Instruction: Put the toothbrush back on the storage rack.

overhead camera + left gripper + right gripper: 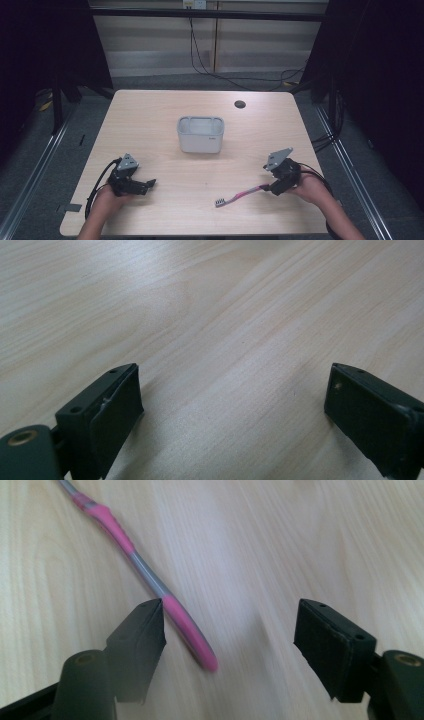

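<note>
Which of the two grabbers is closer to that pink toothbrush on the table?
Right. The right gripper stands open around the toothbrush handle's end; the left gripper sits across the table, well apart.

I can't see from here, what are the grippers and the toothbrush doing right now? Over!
Left gripper open over bare table. Right gripper open, toothbrush handle end lying between its jaws, against one. White bin mid-table, well apart.

Pink-and-grey toothbrush, pale grey bin, light woodgrain table.
</note>
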Demonstrator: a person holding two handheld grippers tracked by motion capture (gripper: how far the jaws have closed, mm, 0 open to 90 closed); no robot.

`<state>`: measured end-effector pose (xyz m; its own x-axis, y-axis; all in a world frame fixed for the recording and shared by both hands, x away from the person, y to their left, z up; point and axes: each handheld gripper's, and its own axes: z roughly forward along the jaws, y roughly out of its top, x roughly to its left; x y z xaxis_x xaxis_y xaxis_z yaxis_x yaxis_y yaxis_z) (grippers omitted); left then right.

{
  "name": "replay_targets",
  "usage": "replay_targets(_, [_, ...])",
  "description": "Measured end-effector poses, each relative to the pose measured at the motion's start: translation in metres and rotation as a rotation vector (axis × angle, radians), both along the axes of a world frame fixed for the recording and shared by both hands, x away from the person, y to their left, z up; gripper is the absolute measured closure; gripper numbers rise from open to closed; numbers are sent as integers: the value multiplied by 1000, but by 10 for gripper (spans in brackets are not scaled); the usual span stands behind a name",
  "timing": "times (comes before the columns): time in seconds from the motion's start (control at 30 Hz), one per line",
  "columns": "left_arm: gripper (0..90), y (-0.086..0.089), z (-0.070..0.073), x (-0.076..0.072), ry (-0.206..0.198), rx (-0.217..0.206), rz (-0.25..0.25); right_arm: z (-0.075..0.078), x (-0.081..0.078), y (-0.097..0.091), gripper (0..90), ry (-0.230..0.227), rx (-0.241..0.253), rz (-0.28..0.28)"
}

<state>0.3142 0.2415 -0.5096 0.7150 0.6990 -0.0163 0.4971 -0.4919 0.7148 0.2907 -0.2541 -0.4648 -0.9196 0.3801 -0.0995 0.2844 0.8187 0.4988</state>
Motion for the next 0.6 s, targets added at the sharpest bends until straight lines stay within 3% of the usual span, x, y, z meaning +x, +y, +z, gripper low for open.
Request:
replay_targets(0.07, [79,0,0,0,0,0,0,3,1,7,291,0,-20,22])
replay_targets(0.33, [78,0,0,0,1,0,0,3,2,50,364,81,-144,165])
replay_targets(0.6, [78,0,0,0,0,2,0,1,-1,69,434,131,-171,240])
